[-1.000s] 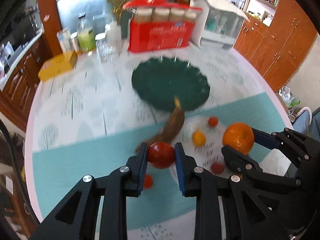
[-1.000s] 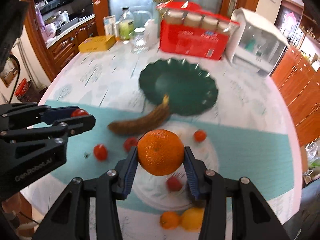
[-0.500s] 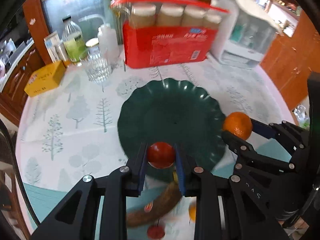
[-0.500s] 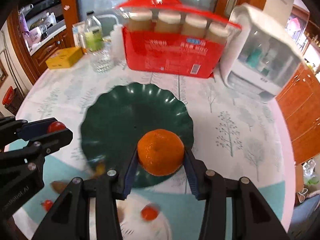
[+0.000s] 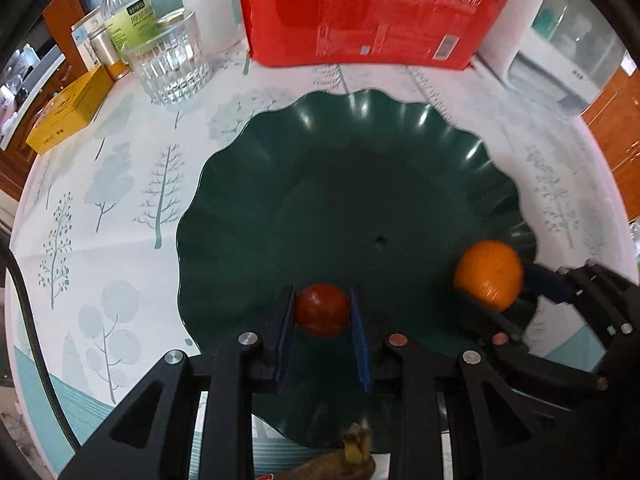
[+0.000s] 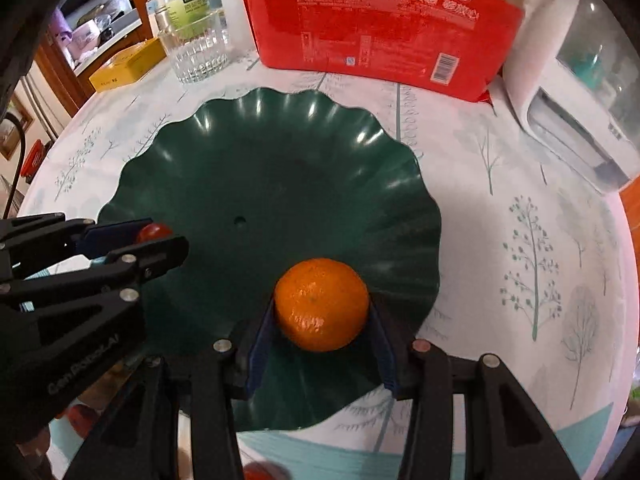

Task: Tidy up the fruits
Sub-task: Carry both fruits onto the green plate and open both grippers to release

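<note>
Both grippers hang over the green plate now, pointing steeply down at it. The left gripper has its jaws pinching a small red fruit, a blue pad tight on each side, over the near part of the plate. The right gripper has its jaws clamped on an orange, a pad on either flank, low over the plate's near right side; whether the orange touches the plate surface is hard to tell from here. In the left wrist view the orange shows off to the right, well apart from the red fruit. In the right wrist view the left gripper comes in from the left edge with the red fruit peeking between its fingers. The plate sits on the tabletop with its tree-print cloth, and just beyond its far rim stands a red pack. A glass stands to the far left with a yellow box further left. A banana tip pokes in at the plate's near edge, and another red fruit, blurred, lies at the bottom of the right wrist view.
</note>
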